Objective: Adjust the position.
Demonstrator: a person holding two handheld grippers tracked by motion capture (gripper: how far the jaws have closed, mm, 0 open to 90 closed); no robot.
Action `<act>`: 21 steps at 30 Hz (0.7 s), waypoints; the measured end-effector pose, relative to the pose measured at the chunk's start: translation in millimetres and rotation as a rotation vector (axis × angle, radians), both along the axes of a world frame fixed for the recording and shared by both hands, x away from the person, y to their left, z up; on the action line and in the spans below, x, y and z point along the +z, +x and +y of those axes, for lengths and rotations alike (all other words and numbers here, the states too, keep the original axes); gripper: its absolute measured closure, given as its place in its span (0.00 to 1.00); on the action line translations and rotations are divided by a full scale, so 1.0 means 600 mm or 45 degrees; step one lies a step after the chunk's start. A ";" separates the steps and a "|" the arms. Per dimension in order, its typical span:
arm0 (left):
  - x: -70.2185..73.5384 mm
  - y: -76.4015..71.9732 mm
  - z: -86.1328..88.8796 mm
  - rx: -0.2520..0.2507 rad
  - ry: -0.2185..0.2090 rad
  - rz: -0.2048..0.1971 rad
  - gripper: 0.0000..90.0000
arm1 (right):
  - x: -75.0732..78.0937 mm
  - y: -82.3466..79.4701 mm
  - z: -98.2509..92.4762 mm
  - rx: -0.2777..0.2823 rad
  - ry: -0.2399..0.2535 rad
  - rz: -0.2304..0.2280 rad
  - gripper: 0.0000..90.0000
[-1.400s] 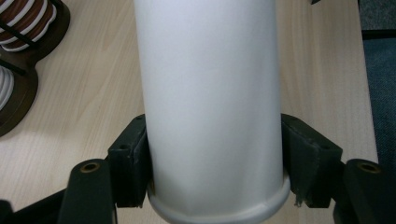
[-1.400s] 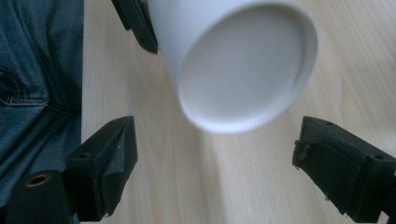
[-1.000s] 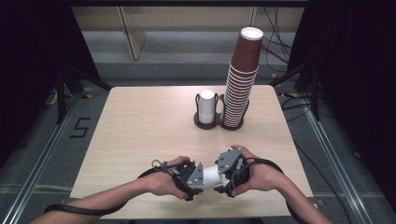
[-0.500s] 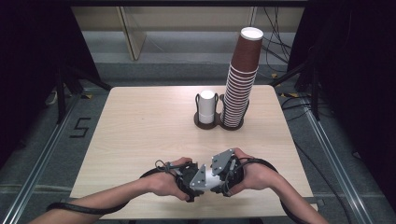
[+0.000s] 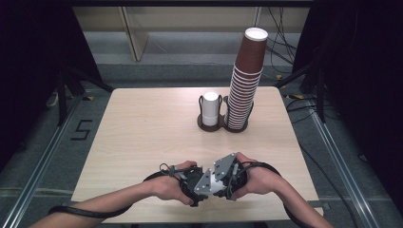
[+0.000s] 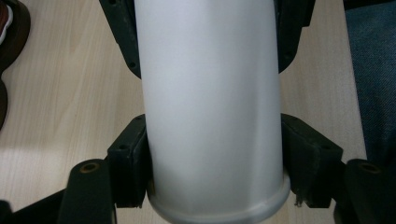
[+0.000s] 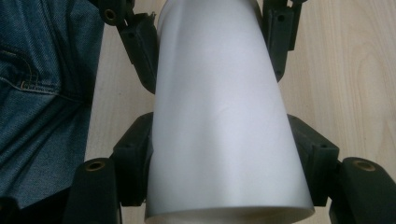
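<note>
Both grippers' fingers [image 6: 128, 172] clamp one plain white cup [image 6: 212, 107] (matte, rolled rim).

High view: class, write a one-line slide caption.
Both grippers, left and right, clamp one white cup near the table edge; brown cup stack behind.

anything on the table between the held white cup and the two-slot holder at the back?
Nothing. In the high view, bare tabletop separates the white cup, clamped by both grippers, from the brown holder with its white cups and brown stack.
</note>
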State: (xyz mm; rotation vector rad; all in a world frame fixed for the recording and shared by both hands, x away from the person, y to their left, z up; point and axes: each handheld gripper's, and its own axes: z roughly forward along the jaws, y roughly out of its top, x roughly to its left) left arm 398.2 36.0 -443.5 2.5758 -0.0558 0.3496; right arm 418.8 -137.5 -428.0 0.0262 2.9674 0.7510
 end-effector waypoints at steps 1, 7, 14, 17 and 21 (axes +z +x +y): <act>0.000 0.001 0.000 -0.004 0.000 -0.004 0.35 | 0.000 0.001 -0.001 0.015 0.003 -0.010 0.40; -0.005 0.001 0.003 0.017 0.004 -0.015 0.14 | -0.003 0.004 -0.009 0.061 0.048 -0.066 0.40; -0.003 0.003 0.023 0.080 -0.088 -0.035 0.04 | -0.009 0.009 -0.037 0.061 0.118 -0.114 0.40; -0.001 0.003 0.033 0.102 -0.136 -0.038 0.04 | -0.014 0.008 -0.059 0.003 0.191 -0.136 0.40; -0.001 0.004 0.050 0.144 -0.236 -0.008 0.05 | -0.025 0.009 -0.086 -0.068 0.275 -0.161 0.39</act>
